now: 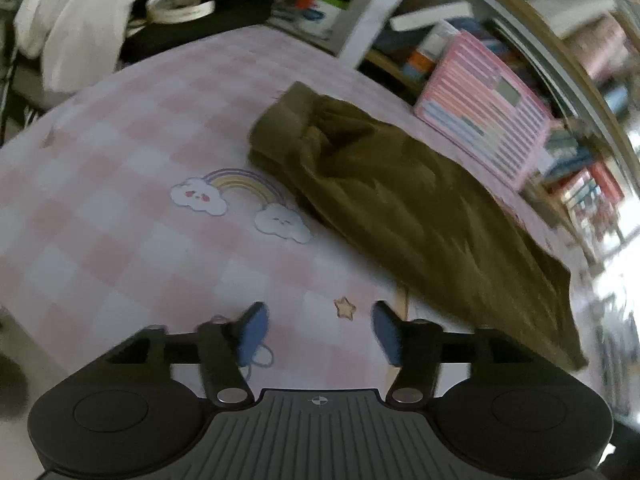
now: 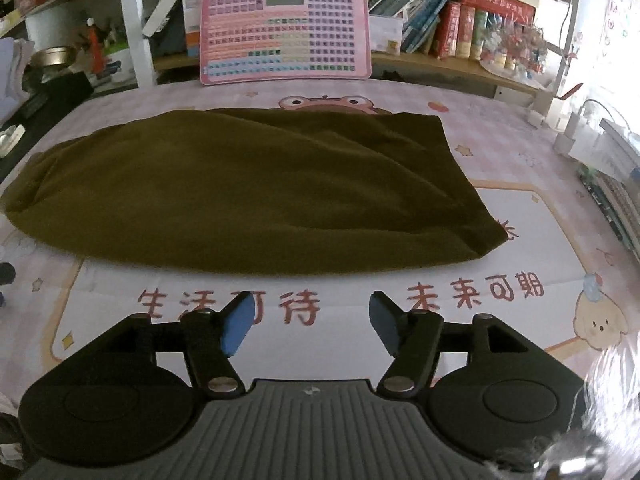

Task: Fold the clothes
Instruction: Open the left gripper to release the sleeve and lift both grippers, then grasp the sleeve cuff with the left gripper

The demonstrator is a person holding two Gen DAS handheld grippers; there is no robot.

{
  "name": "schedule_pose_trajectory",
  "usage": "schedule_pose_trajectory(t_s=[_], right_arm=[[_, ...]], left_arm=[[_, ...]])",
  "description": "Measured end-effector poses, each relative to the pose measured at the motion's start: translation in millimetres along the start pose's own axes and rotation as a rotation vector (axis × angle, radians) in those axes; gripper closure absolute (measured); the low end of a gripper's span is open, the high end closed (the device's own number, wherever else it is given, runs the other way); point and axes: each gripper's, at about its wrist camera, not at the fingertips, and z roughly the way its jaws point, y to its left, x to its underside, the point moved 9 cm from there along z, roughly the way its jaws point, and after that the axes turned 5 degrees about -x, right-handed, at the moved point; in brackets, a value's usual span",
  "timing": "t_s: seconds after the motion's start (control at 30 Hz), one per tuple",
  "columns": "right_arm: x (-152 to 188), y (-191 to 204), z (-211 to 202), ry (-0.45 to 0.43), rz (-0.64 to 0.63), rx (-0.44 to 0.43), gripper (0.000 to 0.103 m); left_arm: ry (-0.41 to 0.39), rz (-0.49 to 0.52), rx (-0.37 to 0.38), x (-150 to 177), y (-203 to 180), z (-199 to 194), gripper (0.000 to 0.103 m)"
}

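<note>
Two tools are in my hands, and both stand spread with nothing between their blue pads. My left tool [image 1: 318,330] hangs over the pink checked mat [image 1: 120,208] near a rainbow print [image 1: 240,200], with the olive-brown garment [image 1: 408,208] lying ahead and to its right, apart from it. My right tool [image 2: 312,322] faces the same garment [image 2: 248,192], folded into a long flat band across the worktop, in front of a pink keyboard toy [image 2: 286,30] propped against the bookshelf [image 2: 460,60].
</note>
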Motion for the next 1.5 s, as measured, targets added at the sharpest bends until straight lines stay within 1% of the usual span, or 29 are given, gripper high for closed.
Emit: schedule_pose_trajectory(t_s=[0.1,0.13,0.2,0.23,0.27,0.3,0.4,0.43,0.57,0.73,0.83,0.97,1.1,1.23,1.33,1.43,1.47,1.5], right_arm=[[6.6,4.9,-1.2,0.014,-0.005,0.007,0.04],[8.2,6.3,-1.4,0.017,-0.008,0.011,0.038],[11.3,9.0,-1.8,0.024,-0.017,0.02,0.036],[12.9,10.4,-2.0,0.027,-0.021,0.025,0.032],[14.1,11.4,-2.3,0.03,-0.026,0.032,0.028],[15.0,12.1,-2.9,0.032,-0.032,0.039,0.028],[17.3,11.9,-4.3,0.039,-0.039,0.061,0.027],[17.9,11.1,-5.0,0.041,-0.04,0.07,0.027],[19.0,5.2,-8.1,0.042,-0.04,0.112,0.019],[18.1,-1.9,-9.6,0.045,-0.036,0.146,0.016],[17.4,-5.2,-10.1,0.048,-0.032,0.161,0.015],[15.3,-5.3,-7.5,0.055,-0.042,0.166,0.015],[8.0,-0.1,3.3,0.062,-0.067,0.152,0.015],[-10.3,15.1,19.6,0.054,-0.076,0.116,0.015],[-32.8,33.3,31.8,0.024,-0.103,0.075,0.015],[-56.3,49.4,43.4,-0.012,-0.134,0.038,0.015],[-64.3,54.2,47.5,-0.022,-0.144,0.029,0.015],[-73.0,58.6,52.0,-0.033,-0.153,0.02,0.015]], left_arm=[[0.001,0.042,-0.002,4.2,-1.5,-3.3,0.033],[0.001,0.046,-0.006,4.7,-0.7,-3.6,0.033],[-0.002,0.044,-0.009,4.5,2.4,-4.0,0.031],[-0.002,0.039,-0.008,5.1,4.1,-3.8,0.031],[-0.004,0.035,-0.004,4.8,4.4,-3.6,0.027],[-0.005,0.031,0.0,4.4,4.7,-3.3,0.022],[-0.008,0.028,0.012,4.0,3.0,-1.1,0.017],[-0.009,0.03,0.015,3.7,1.7,0.0,0.017],[-0.008,0.037,0.03,0.9,-4.6,6.0,0.016],[-0.005,0.044,0.043,-3.3,-11.5,13.3,0.015],[-0.006,0.017,0.059,-8.5,-10.0,17.7,0.015],[-0.004,-0.081,0.097,-22.6,-1.7,27.3,0.015],[-0.005,-0.26,0.139,-43.7,14.3,41.8,0.015],[-0.002,-0.435,0.196,-64.9,26.3,59.3,0.016],[-0.012,-0.522,0.203,-77.0,30.4,69.0,0.017],[-0.027,-0.59,0.191,-84.7,34.2,76.5,0.027],[-0.031,-0.606,0.182,-85.9,35.6,78.3,0.036],[-0.033,-0.616,0.167,-86.4,36.8,80.0,0.047]])
